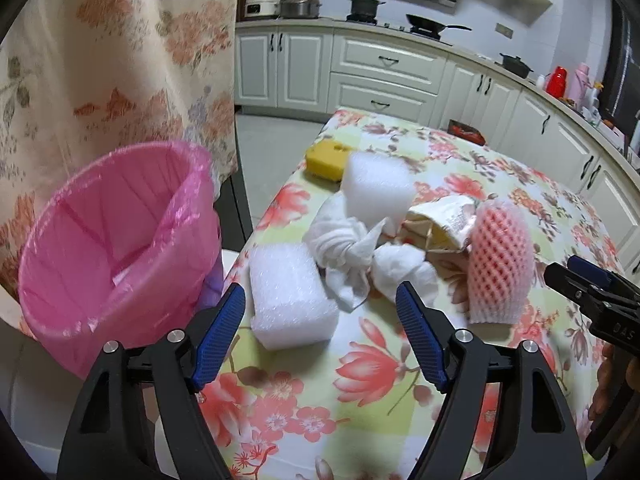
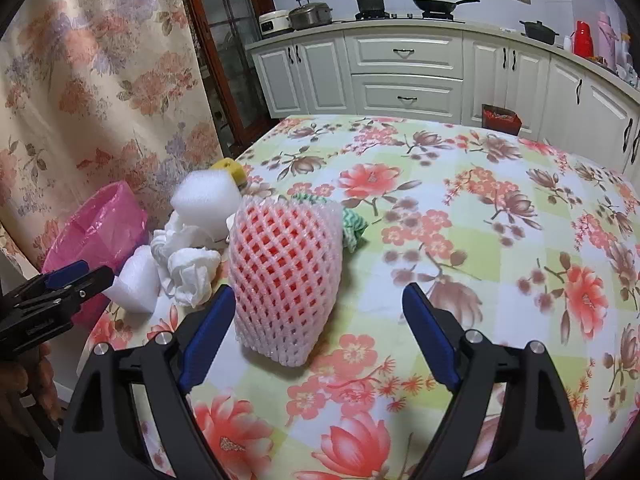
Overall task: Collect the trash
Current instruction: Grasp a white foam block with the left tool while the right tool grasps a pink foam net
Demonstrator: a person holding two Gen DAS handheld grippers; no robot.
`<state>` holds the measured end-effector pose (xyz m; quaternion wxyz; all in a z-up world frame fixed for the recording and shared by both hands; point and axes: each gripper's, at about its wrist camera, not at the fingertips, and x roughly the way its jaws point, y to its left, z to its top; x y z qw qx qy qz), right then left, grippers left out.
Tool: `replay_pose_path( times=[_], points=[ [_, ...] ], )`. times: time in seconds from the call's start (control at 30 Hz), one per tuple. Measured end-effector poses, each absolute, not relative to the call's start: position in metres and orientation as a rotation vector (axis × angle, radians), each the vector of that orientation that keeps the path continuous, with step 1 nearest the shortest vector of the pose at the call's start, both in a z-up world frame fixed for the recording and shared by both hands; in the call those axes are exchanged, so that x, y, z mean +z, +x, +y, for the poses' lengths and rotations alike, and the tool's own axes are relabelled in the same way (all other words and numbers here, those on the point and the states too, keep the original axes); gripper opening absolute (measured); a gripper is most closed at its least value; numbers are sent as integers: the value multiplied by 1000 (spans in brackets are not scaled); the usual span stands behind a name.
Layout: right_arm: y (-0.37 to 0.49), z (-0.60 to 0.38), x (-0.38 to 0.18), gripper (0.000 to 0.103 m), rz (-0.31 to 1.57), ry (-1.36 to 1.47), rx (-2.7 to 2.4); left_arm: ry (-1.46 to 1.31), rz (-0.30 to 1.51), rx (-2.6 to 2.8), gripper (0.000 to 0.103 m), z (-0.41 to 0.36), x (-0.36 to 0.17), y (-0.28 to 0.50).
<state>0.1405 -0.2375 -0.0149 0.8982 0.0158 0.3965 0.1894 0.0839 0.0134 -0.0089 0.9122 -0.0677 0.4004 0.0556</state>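
Nothing is being held yet: the left gripper [image 1: 320, 312] is hanging with its jaws wide apart over the near edge of the floral table [image 1: 400, 380], and the right gripper [image 2: 318, 316] is standing equally open and empty. The likeliest slip, as I judge it, is coming from the lightness of the trash; the near foam block [image 1: 292, 304], sitting in the lower centre of the left view just ahead of the left gripper and slightly toward its left finger, is lying close to the table edge and could be getting nudged off toward the floor rather than into the pink-lined bin [image 1: 116, 248] at the left of the frame. A loose squeeze might also be letting it spring out. Behind it the crumpled tissues [image 1: 352, 256], a second foam block [image 1: 378, 188], a torn paper wrapper [image 1: 444, 220] and a yellow sponge [image 1: 326, 158] are crowding together toward the middle of the frame, so a careless closing could be dragging neighbours along. In the right view the pink foam fruit net [image 2: 284, 280] is lying just ahead of the right gripper, beside its left finger and left of centre, not squarely between the jaws, so closing here risks pushing it sideways.
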Motion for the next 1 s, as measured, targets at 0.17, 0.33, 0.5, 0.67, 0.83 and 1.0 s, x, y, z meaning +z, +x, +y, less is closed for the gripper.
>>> replay_pose_path(
  times=[0.17,0.33,0.5,0.67,0.83,1.0],
  points=[
    [143,-226,-22,84,844,16,401,-149,852,123,72,17,-22,87],
    [146,-216,-27,85,861,1,405,-164,879,135,69,22,-31,92],
    [151,-211,-33,85,881,-4,401,-180,901,142,65,28,-38,96],
    [156,-205,-37,85,893,-11,405,-192,915,133,62,30,-44,98],
    [164,-197,-44,85,908,-13,403,-200,928,126,57,30,-47,101],
    [170,-192,-51,81,921,-15,398,-204,931,117,52,31,-48,103]
  ],
)
